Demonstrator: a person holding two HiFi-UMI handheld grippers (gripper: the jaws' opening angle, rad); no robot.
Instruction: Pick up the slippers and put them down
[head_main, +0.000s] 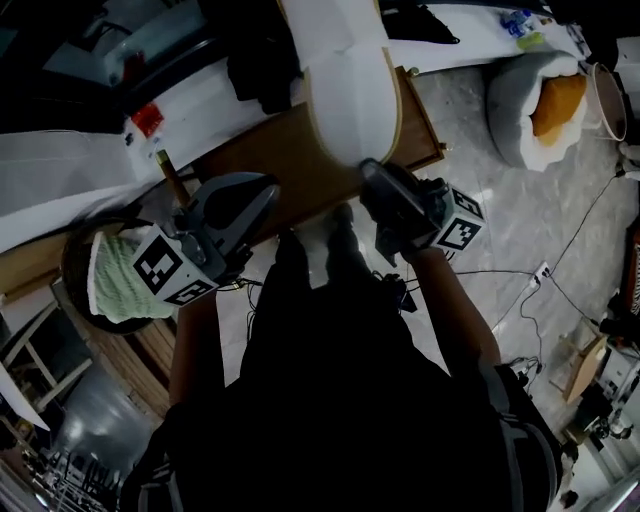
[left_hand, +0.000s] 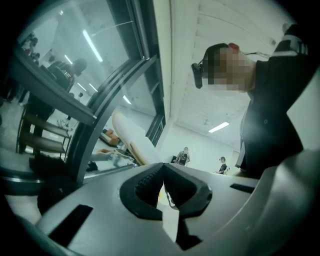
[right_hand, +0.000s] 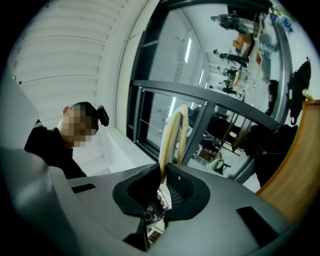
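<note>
Slipper (head_main: 350, 90): white with a tan rim, hanging over the edge of the brown desk (head_main: 255, 150), its near end caught by the right gripper (head_main: 375, 175).
Right gripper: fingers narrow, pinched on the slipper's rim, which rises straight out from between them in the right gripper view.
Left gripper (head_main: 270, 190): fingers closed tip to tip, with nothing seen between them; it sits just beside the slipper and apart from it.
Basket (head_main: 75, 270): dark and round, at the left, holding a green knitted cloth (head_main: 125, 280).
</note>
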